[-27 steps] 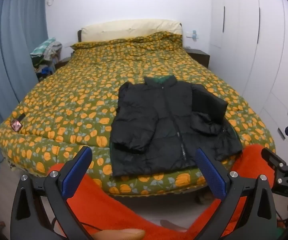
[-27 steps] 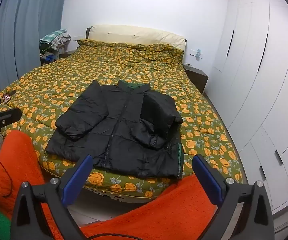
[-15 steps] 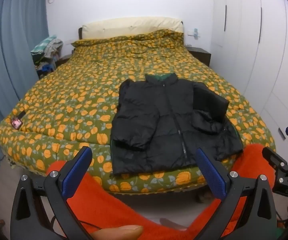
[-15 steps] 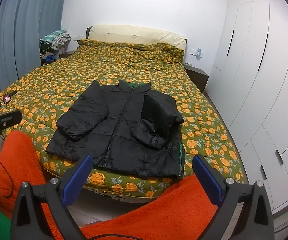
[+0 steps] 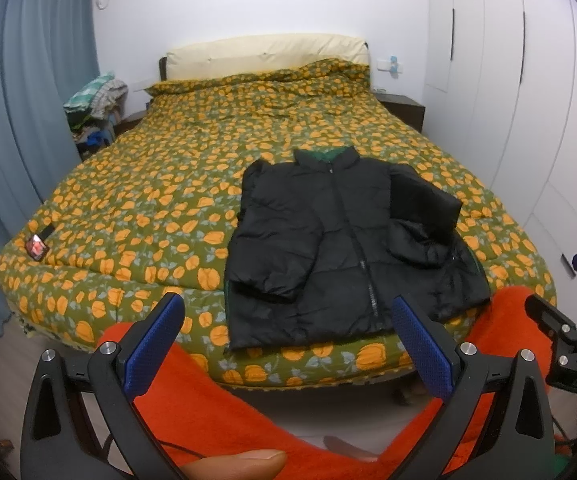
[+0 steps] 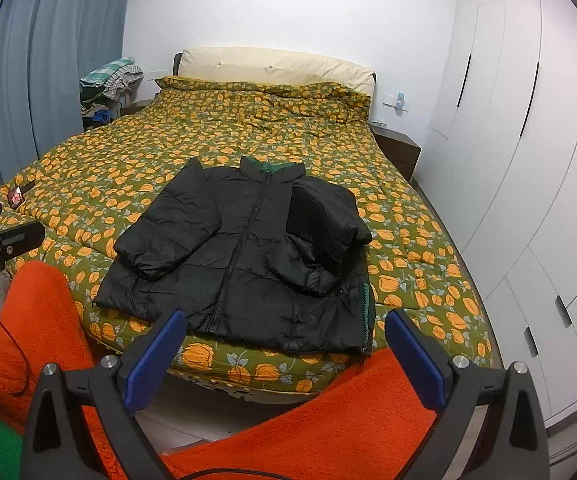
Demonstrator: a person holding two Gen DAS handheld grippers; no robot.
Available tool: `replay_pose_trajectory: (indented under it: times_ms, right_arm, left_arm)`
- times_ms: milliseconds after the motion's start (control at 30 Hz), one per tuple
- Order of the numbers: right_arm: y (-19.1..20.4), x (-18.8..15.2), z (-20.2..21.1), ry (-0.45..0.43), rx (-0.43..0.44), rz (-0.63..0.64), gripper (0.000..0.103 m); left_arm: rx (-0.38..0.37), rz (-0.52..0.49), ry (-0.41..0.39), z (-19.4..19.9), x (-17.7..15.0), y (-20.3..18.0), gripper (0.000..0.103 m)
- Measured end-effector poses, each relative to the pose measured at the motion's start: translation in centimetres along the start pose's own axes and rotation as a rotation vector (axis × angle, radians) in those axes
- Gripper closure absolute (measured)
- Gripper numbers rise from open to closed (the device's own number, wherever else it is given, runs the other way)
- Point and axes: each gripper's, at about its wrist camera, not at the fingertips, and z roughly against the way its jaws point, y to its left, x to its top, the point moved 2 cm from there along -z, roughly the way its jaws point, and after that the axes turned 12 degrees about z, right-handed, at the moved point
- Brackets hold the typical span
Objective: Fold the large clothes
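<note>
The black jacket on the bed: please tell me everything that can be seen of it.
The black jacket is a quilted puffer of slightly shiny fabric, zipped closed, with green lining showing inside its raised collar. It lies flat, front up, collar toward the headboard, near the foot edge of the floral bedspread. Both sleeves are folded across its chest; the right-hand one in the picture bunches up higher. Only the bedspread touches it; neither gripper reaches it.
</note>
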Motion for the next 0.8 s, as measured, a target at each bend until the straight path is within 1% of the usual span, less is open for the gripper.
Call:
replay_pose_trajectory:
  times_ms: [800]
  right_arm:
    - [-0.15,0.23,0.01,0.001,0.003,-0.005,0.002]
  left_arm:
    - [0.009,-0.008,-0.002,-0.19,0.03,-0.15,0.000]
